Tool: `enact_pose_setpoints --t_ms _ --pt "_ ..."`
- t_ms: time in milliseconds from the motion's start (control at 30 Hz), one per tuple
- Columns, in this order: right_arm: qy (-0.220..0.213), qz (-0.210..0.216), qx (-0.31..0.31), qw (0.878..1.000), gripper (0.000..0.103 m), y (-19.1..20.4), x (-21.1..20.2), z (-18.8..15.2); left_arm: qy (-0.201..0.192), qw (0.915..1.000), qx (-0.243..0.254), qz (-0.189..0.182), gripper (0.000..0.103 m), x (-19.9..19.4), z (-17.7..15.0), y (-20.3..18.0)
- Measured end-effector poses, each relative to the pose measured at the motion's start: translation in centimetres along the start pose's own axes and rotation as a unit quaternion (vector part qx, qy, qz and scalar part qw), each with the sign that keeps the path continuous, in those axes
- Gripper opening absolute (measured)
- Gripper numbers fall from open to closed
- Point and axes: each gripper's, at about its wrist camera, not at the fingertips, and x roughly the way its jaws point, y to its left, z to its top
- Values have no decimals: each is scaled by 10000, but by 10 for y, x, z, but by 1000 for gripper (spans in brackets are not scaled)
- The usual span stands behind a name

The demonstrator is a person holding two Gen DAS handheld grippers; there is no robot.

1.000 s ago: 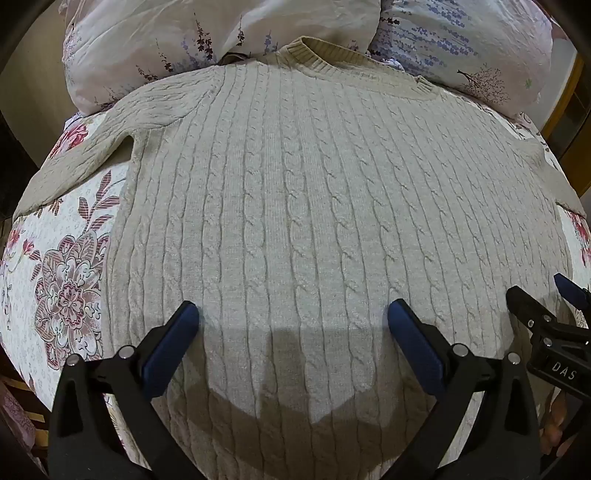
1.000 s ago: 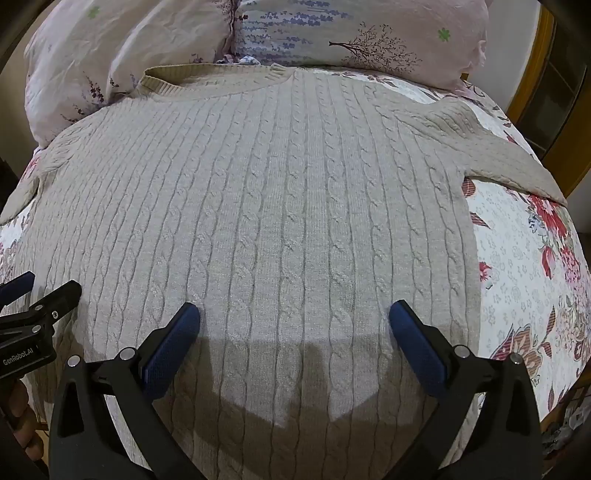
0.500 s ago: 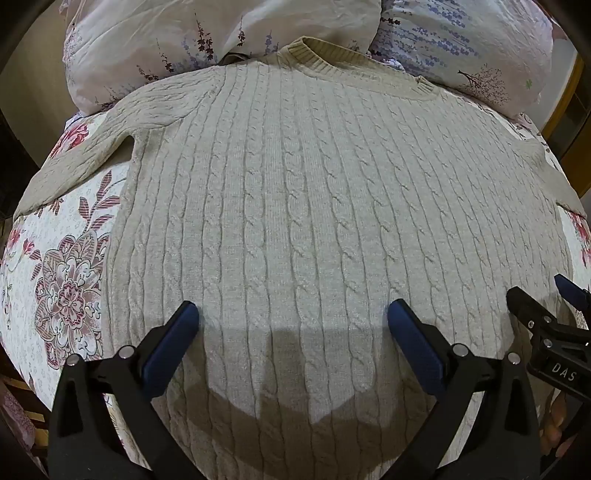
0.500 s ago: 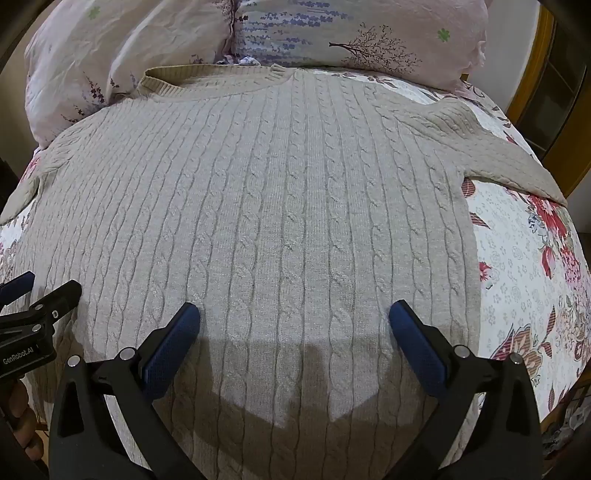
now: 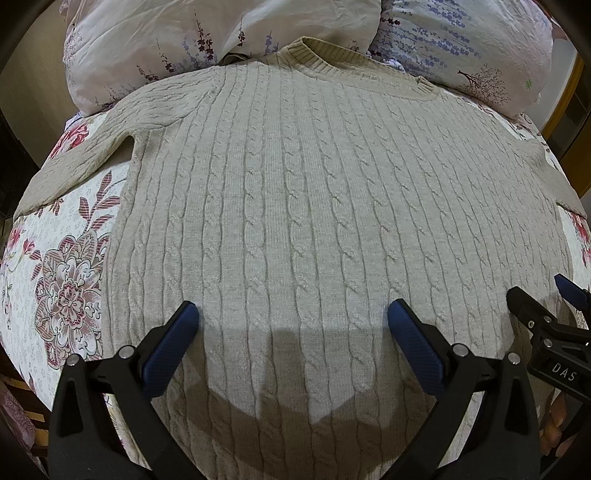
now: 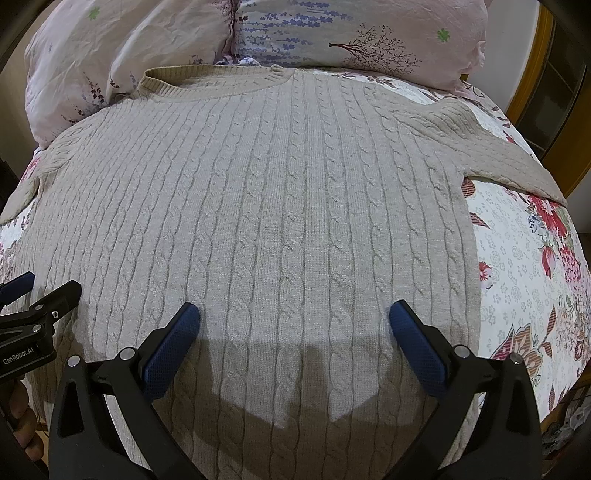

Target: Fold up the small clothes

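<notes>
A beige cable-knit sweater [image 5: 295,206] lies flat and face up on the bed, collar toward the pillows; it also shows in the right wrist view [image 6: 258,206]. Its left sleeve [image 5: 74,162] and right sleeve [image 6: 509,158] spread out to the sides. My left gripper [image 5: 291,314] is open and empty, hovering over the sweater's lower left part. My right gripper [image 6: 293,314] is open and empty over the lower right part. Each gripper shows at the edge of the other's view, the right [image 5: 554,306] and the left [image 6: 33,299].
A floral bedspread [image 5: 59,280] covers the bed and shows on both sides of the sweater [image 6: 528,280]. Pillows [image 5: 221,40] lie behind the collar [image 6: 332,33]. A wooden frame [image 6: 532,74] stands at the far right.
</notes>
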Motion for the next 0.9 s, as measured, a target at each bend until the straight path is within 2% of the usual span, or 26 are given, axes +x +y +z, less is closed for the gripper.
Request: enact_pose_setpoints --t_ms 900 --pt "-53 3 24 10000 102 1 -1 -1 -1 10000 1 1 101 0 0 0"
